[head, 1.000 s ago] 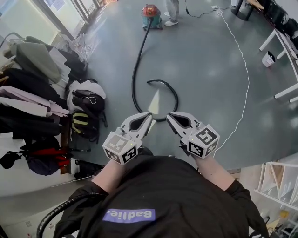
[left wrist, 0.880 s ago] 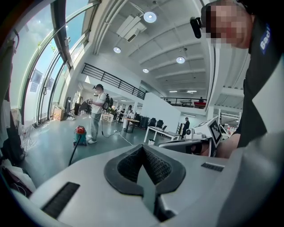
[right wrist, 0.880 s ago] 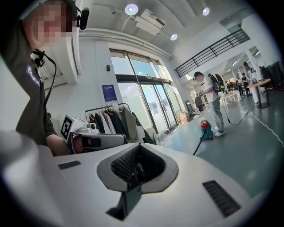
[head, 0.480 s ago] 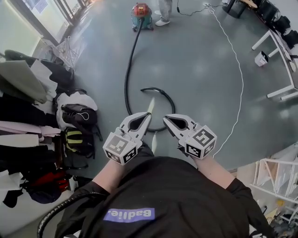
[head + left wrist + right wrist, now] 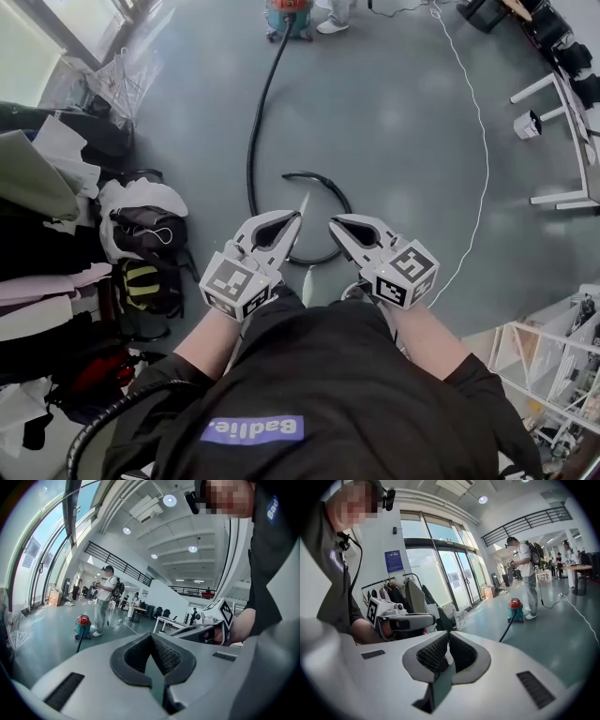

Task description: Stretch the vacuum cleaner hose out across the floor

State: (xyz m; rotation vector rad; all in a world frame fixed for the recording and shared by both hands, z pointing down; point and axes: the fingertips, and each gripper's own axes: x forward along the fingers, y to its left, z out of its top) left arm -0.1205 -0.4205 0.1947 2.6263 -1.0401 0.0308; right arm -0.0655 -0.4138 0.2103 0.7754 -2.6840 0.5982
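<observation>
i'm holding both grippers up in front of me, well above the floor (image 5: pixel 422 122), and neither is carrying anything. the left gripper (image 5: pixel 294 217) is showing its fingers pressed together with nothing between them, and the right gripper (image 5: pixel 334 223) is doing the same, pads closed on empty air.

the vacuum cleaner hose (image 5: pixel 250 150) is lying on the floor ahead of and below both sets of fingers. its long axis is running almost straight away from me, from the red and teal canister (image 5: pixel 286 9) at the far end down toward my feet. the near part is hooking round on itself: it is curving under the fingertips, swinging out to my right and bending back, so that the free end (image 5: pixel 286 176) is pointing left, just beyond the left fingers. that hook is the part needing to be undone.

as i'm reading it, the left gripper is sitting nearer to the free end, which is lying almost dead ahead of its tips. the right gripper is sitting nearer to the outer bend of the hook. either way the reach is looking mostly downward, followed by a pull toward me, away from the canister, along the hose's own line.

a pale sliver is showing inside the hook between the two grippers; it may be only glare on the floor, i can't tell.
</observation>
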